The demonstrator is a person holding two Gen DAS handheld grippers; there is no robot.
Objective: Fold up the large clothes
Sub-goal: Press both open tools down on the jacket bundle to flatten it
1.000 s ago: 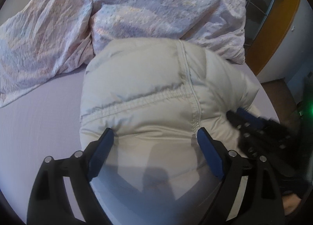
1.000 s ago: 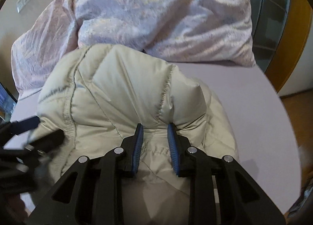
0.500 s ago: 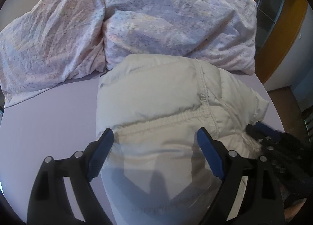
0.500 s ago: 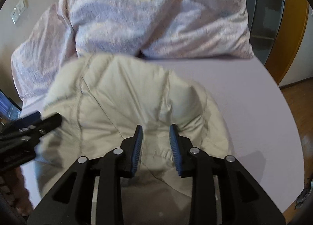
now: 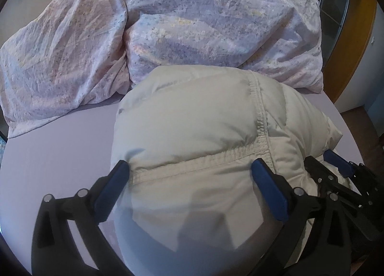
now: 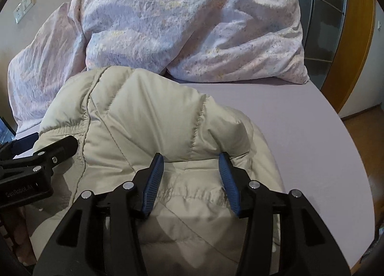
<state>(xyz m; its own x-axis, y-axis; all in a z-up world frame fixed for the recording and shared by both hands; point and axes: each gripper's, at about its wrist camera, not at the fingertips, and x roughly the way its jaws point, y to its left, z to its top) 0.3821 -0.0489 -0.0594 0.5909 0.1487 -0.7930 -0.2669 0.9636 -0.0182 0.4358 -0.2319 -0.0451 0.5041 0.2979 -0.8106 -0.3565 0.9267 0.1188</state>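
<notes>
A cream puffy down jacket (image 5: 196, 137) lies folded in a thick bundle on the lilac bed sheet (image 5: 60, 146); it also shows in the right wrist view (image 6: 144, 127). My left gripper (image 5: 192, 170) is open, its blue-padded fingers wide apart over the jacket's near seam. My right gripper (image 6: 190, 158) is open over a raised fold of the jacket, which sits loosely between the pads. The right gripper also shows at the right edge of the left wrist view (image 5: 336, 170), and the left gripper at the left edge of the right wrist view (image 6: 40, 153).
A crumpled pink-lilac duvet (image 5: 168, 24) is heaped at the back of the bed, touching the jacket's far edge. A wooden door frame with glass (image 6: 348, 36) stands to the right. The bed's right edge (image 6: 348, 156) drops to wooden floor.
My right gripper has opened and let go of the jacket fold it was pinching. The jacket has settled on the bed. The left gripper stays open.
</notes>
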